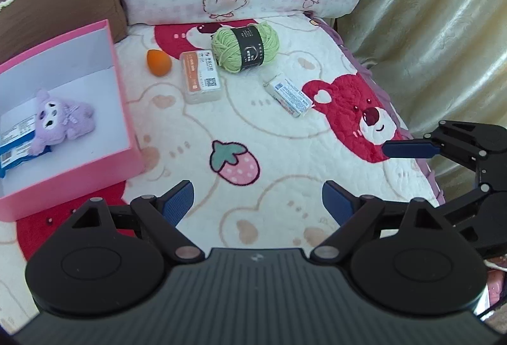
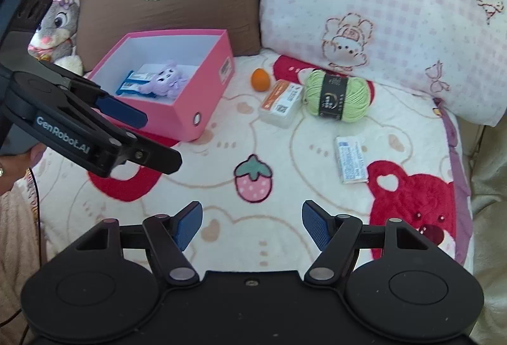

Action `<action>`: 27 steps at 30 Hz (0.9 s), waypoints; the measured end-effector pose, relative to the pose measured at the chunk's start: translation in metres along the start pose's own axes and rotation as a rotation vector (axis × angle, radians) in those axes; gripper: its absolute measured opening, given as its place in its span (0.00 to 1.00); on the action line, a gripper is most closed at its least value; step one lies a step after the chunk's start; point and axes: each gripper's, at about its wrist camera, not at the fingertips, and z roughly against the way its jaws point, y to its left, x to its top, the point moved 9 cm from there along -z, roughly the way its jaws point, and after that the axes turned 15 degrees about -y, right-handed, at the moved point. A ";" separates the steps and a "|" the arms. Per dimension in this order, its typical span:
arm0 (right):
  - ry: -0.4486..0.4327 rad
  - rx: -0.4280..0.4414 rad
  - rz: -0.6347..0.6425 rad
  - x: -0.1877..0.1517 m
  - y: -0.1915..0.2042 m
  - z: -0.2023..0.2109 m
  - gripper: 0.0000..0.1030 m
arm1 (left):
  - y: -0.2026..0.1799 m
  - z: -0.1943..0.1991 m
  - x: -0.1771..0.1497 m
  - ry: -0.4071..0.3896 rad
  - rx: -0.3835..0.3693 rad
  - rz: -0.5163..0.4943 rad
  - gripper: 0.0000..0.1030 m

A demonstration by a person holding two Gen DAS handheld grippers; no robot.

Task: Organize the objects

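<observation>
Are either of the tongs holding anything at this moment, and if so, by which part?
Nothing is held. The left tongs and the right tongs both stand open and empty above the blanket.

Blue packet (image 1: 12, 145) half-hidden under purple plush (image 1: 60, 120) — label print unreadable.

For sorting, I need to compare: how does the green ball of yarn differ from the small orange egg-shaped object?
The green ball of yarn is larger and stringy, with a black paper band; the small orange egg-shaped object is smooth and plain, and lies nearer the pink box. Both rest on the blanket, outside the box.
</observation>
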 end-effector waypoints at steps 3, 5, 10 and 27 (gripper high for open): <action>-0.020 -0.044 -0.002 0.001 -0.012 -0.009 0.72 | -0.001 -0.018 0.005 0.013 -0.023 0.003 0.84; -0.020 -0.075 -0.016 -0.002 -0.022 -0.018 0.72 | -0.002 -0.030 0.008 0.013 -0.031 0.000 0.84; -0.028 -0.117 -0.031 -0.011 -0.041 -0.033 0.72 | -0.004 -0.061 0.017 0.014 -0.060 0.017 0.84; -0.138 -0.256 -0.024 -0.035 -0.106 -0.091 0.73 | -0.011 -0.175 0.026 -0.026 -0.082 0.028 0.78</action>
